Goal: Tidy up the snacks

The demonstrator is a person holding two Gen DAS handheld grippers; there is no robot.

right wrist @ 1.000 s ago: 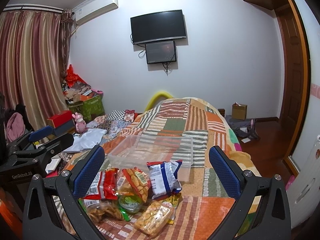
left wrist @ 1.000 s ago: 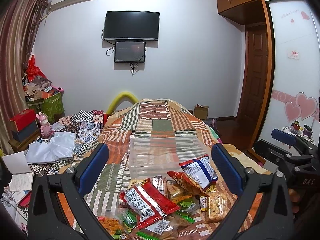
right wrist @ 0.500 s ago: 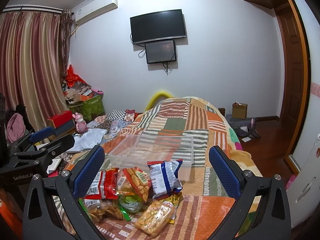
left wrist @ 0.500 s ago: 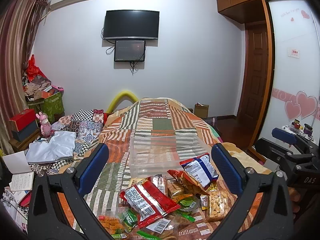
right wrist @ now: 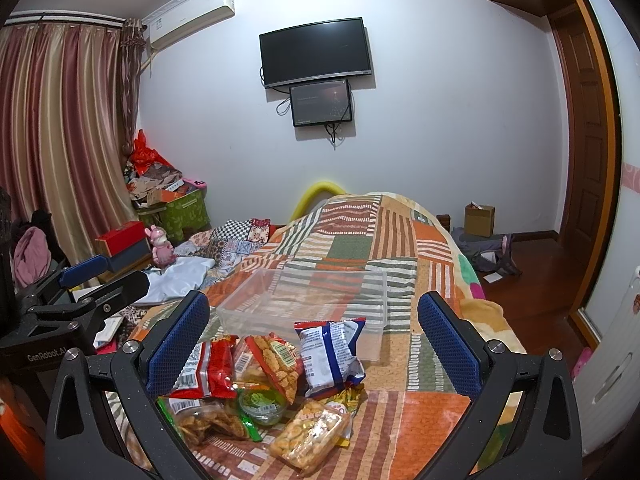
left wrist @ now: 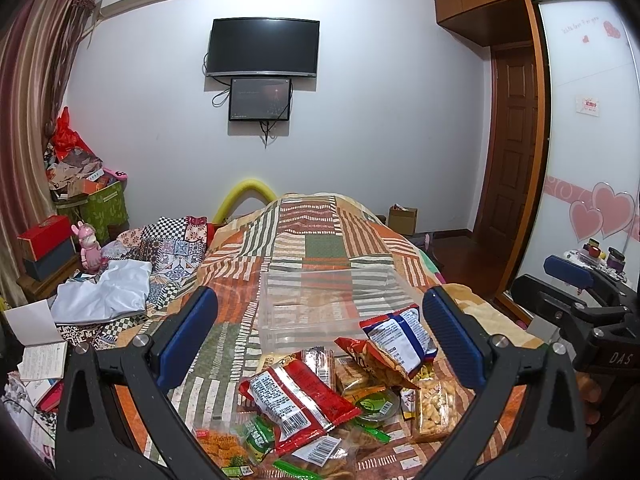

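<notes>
Right wrist view: the right gripper (right wrist: 312,336) and left gripper (left wrist: 320,332) gaped wide, empty. The snacks (right wrist: 264,376) lay just ahead at the bed's near edge, the clear bin (right wrist: 316,300) directly beyond; neither gripper seemed nearer.

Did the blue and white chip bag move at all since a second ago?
No. In the right wrist view the blue and white chip bag leans against the clear plastic box just as before, on the same patch of the striped blanket.
</notes>
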